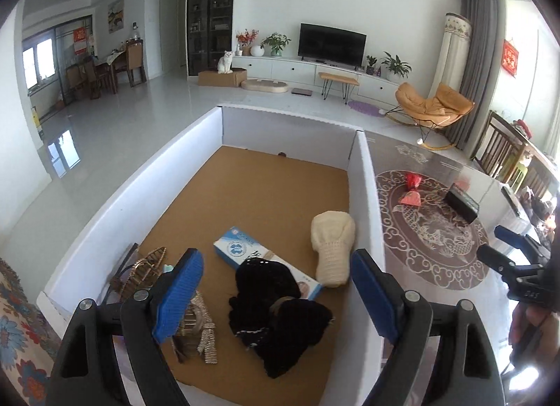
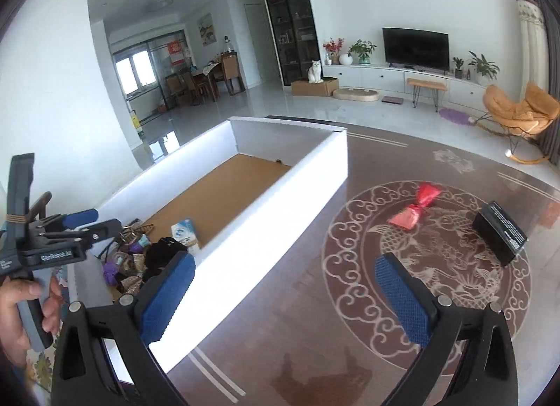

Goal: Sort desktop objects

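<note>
My left gripper [image 1: 276, 301] hangs open over a white cardboard box [image 1: 364, 203] with a brown floor. Nothing sits between its blue pads. Inside the box lie a black knitted piece [image 1: 276, 311], a blue-and-white carton [image 1: 245, 248], a cream knitted piece [image 1: 332, 248] and some woven gold trinkets [image 1: 147, 269]. My right gripper [image 2: 285, 297] stands open and empty over the table beside the box [image 2: 266, 217]. Ahead of it on the table lie a red pouch [image 2: 416, 210] and a black box [image 2: 500, 231]. Each gripper shows in the other's view: the right [image 1: 497, 245], the left [image 2: 105, 219].
The table [image 2: 315, 353] is dark, with a round white ornament under glass. A flowered cloth [image 1: 17, 329] lies left of the box. Wooden chairs [image 1: 504, 150] stand at the table's far right. A person's hand [image 2: 21, 304] holds the left gripper's handle.
</note>
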Demonstrator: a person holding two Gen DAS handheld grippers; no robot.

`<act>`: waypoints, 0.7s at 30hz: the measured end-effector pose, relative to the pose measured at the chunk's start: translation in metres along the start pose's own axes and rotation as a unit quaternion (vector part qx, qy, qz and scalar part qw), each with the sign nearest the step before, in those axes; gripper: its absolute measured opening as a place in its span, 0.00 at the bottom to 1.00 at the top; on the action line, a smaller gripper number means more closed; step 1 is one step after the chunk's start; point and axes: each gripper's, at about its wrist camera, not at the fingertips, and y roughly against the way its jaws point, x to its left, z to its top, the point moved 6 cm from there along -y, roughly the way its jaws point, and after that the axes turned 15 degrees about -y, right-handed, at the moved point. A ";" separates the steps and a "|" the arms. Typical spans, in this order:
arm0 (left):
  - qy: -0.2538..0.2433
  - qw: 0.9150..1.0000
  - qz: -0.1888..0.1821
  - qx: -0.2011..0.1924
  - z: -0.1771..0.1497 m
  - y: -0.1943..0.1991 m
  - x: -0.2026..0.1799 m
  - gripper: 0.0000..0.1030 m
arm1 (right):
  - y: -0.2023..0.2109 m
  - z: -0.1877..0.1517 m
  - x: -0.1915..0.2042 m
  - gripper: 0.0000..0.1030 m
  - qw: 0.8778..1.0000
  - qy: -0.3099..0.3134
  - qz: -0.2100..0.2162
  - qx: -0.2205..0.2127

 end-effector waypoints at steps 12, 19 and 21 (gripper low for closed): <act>-0.151 0.968 -0.201 0.009 -0.001 -0.011 -0.257 1.00 | 0.095 -0.093 -0.288 1.00 0.967 -0.069 -0.242 0.041; -0.204 0.959 -0.161 0.110 -0.044 -0.102 -0.310 1.00 | 0.088 -0.090 -0.303 1.00 0.965 -0.106 -0.236 0.042; -0.209 0.959 -0.151 0.120 -0.047 -0.117 -0.311 1.00 | 0.083 -0.089 -0.298 1.00 0.966 -0.101 -0.232 0.045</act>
